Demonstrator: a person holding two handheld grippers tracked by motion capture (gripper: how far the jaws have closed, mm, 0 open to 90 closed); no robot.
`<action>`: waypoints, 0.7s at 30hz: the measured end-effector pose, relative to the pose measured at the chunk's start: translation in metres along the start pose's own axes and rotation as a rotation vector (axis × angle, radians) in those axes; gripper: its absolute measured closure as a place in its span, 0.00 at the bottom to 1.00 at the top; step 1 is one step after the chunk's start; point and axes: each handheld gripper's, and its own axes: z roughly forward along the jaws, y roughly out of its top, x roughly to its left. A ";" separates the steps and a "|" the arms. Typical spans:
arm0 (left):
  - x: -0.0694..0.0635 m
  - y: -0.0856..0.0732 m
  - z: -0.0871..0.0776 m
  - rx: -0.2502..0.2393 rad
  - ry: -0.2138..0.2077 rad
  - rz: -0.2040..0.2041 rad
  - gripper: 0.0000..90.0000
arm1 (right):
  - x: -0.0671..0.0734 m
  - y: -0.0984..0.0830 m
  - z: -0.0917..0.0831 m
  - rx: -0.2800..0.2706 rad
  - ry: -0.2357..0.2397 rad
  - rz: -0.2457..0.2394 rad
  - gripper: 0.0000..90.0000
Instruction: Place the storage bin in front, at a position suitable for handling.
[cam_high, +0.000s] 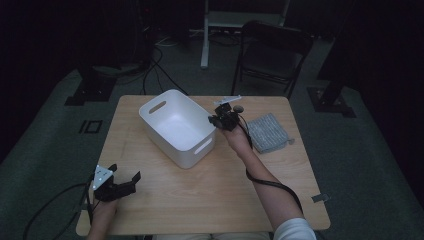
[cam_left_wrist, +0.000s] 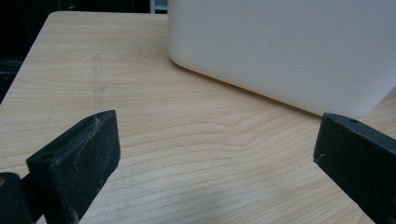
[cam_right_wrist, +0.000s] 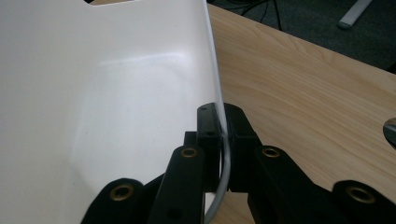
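A white plastic bin (cam_high: 176, 126) with slot handles stands in the middle of the wooden table (cam_high: 210, 190). My right gripper (cam_high: 216, 120) is shut on the bin's right rim. In the right gripper view its jaws pinch the thin white wall (cam_right_wrist: 217, 93), one inside and one outside. The bin is empty inside. My left gripper (cam_high: 124, 176) rests near the table's front left corner, open with nothing between its fingers (cam_left_wrist: 79, 156). It faces the bin's outer side (cam_left_wrist: 280, 51) across bare wood.
A folded grey cloth (cam_high: 268, 133) lies on the table right of the bin. A dark folding chair (cam_high: 272, 52) and stand bases sit on the floor beyond the table. A small tag (cam_high: 320, 198) sits at the table's right edge.
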 end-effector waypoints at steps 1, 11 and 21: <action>0.000 0.000 0.000 0.000 0.000 -0.001 0.01 | 0.000 -0.001 -0.001 0.000 -0.001 0.001 0.96; -0.001 0.000 0.000 0.003 -0.001 0.003 0.01 | -0.003 -0.012 -0.015 0.006 0.013 -0.010 0.96; -0.002 0.000 0.000 0.001 -0.006 0.009 0.01 | -0.006 -0.024 -0.031 0.016 0.025 -0.023 0.96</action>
